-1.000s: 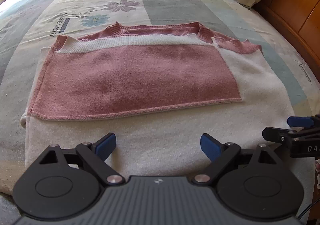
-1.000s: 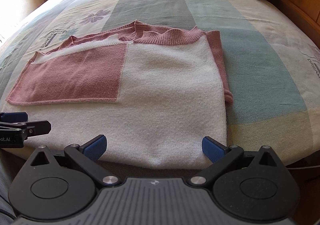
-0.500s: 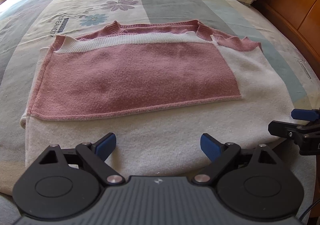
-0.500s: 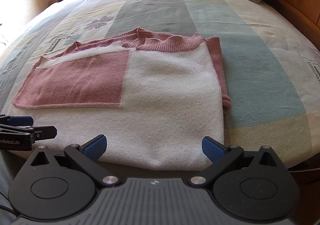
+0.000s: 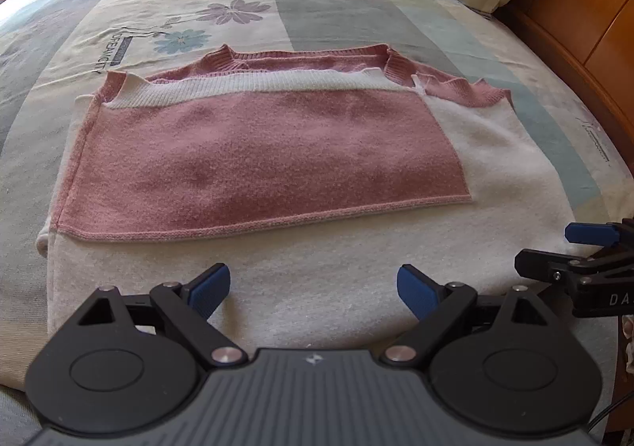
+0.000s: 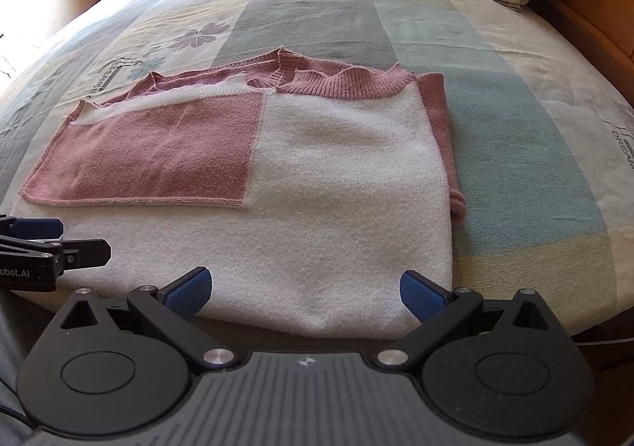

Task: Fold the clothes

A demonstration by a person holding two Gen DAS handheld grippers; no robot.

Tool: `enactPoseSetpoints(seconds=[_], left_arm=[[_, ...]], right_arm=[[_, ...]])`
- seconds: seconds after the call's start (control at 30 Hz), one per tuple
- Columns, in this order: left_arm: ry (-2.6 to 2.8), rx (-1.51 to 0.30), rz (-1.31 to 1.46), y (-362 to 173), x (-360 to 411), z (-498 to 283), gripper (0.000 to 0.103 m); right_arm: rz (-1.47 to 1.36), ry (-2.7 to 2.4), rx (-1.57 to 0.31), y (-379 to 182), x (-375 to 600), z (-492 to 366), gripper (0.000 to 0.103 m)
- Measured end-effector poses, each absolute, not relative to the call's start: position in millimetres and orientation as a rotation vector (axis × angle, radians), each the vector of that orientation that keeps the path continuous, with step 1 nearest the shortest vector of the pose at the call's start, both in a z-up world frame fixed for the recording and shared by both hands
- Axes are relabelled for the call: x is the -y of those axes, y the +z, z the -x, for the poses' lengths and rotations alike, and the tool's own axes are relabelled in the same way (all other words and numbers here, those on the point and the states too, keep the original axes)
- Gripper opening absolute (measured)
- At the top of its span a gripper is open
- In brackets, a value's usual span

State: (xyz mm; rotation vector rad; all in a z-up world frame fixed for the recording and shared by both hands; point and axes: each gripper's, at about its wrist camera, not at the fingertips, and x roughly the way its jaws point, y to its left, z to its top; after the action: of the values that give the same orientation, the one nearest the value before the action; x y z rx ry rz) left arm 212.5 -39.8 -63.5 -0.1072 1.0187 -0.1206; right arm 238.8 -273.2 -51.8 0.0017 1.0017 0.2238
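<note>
You hold both the left gripper (image 5: pixel 313 287) and right gripper (image 6: pixel 306 289) spread wide (nothing held) over the sweater's (image 6: pixel 337 208) near hem at the bed's (image 6: pixel 515 109) near edge, likely to pinch and fold it away.

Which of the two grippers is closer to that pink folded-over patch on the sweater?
Left. The left gripper hovers over the white near edge directly in front of the pink patch. The right gripper sits off to the patch's right, facing the sweater's plain white half.
</note>
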Motion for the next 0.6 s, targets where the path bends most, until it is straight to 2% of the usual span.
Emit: enactPoseSetpoints(seconds=[0.33,0.6], left_arm=[[-0.132,-1.009,0.161,-59,30,-213,0.091],[-0.026,-0.882,0.236,-25,-42,-218,0.091]], right_arm=[[0.015,0.198,-1.041,-61,273,-241,0.103],[-0.001,0.2,-1.017,-54,276,-241,0.103]])
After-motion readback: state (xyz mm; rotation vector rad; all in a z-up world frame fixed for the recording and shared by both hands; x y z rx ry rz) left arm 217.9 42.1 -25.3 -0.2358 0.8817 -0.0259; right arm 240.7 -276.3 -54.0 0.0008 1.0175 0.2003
